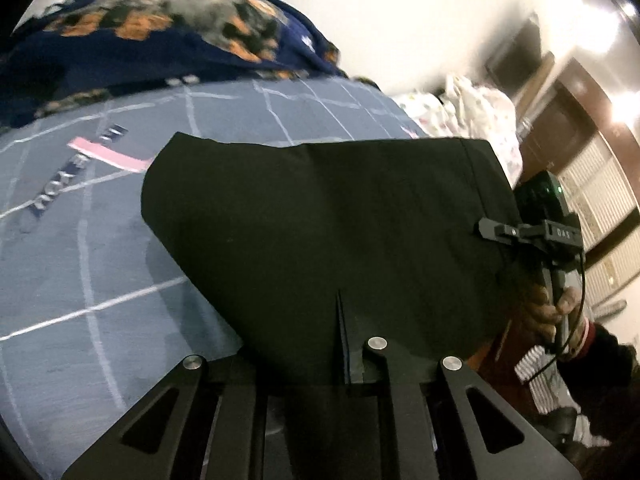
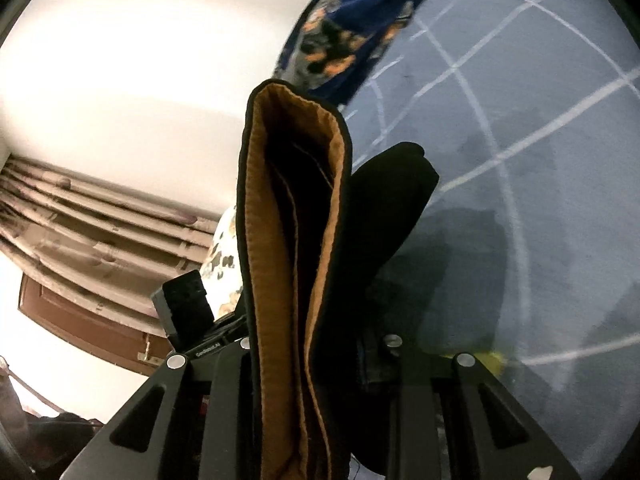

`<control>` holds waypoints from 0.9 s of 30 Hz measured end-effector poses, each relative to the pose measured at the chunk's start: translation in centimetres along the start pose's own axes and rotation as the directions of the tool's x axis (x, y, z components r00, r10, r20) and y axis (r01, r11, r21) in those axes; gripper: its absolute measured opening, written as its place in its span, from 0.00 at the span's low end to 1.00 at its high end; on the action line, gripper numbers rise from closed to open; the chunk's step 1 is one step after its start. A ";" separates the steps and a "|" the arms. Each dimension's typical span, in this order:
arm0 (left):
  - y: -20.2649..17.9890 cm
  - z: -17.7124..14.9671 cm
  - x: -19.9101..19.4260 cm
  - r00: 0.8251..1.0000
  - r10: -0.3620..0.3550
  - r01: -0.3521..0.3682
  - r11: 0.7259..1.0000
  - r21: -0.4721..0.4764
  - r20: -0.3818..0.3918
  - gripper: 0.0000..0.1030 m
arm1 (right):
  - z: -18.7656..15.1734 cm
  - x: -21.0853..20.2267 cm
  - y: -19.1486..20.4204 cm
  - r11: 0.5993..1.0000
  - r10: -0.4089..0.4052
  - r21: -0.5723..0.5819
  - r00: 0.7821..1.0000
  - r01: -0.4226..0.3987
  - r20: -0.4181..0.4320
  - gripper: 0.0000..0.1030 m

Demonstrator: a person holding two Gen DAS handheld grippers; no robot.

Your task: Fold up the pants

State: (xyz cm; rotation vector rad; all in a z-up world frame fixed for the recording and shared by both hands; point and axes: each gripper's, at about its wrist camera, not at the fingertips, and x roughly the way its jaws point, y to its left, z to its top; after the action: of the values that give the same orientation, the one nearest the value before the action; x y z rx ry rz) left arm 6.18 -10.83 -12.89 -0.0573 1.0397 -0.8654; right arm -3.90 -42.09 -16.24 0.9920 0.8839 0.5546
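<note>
Two claws, both gripping the same black pants (image 1: 320, 220), lifted off a bed w/ a grey-blue grid-line sheet (image 1: 80, 280). Biggest thing in view is that bed; at its far side lies a navy blanket (image 1: 160, 28) w/ orange and grey patches, and past it a white floral bedding heap (image 1: 472, 104). Pants hang as a broad dark panel between the two tools, part of it looks to rest on the sheet. Right wrist view shows a doubled edge w/ tan lining (image 2: 280, 240) facing the lens, so layers are already stacked, approx one fold in by my read. Left claw (image 1: 344, 360) is nearly closed, pinching the near edge of the cloth. Right claw (image 1: 492, 230) clamps the panel's far-right edge, jaws narrow around the thick stacked layers; a hand (image 1: 552, 308) holds its grip. Stage, as a judgement: mid-fold, fabric raised for carrying over. Left to do: lay it flat, align edges, prob. one more fold, smooth.
</note>
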 end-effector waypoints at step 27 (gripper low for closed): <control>17.5 7.2 -10.2 0.922 0.341 -0.318 0.937 -0.145 0.186 0.12 | 10.6 23.1 8.1 0.990 0.122 -0.054 0.985 -0.129 -0.120 0.24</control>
State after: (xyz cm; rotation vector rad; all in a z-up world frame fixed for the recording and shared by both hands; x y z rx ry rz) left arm 20.01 5.23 -9.07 -0.0640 0.8680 -0.4812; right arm 17.49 -26.09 -14.99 0.9715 0.9065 0.7493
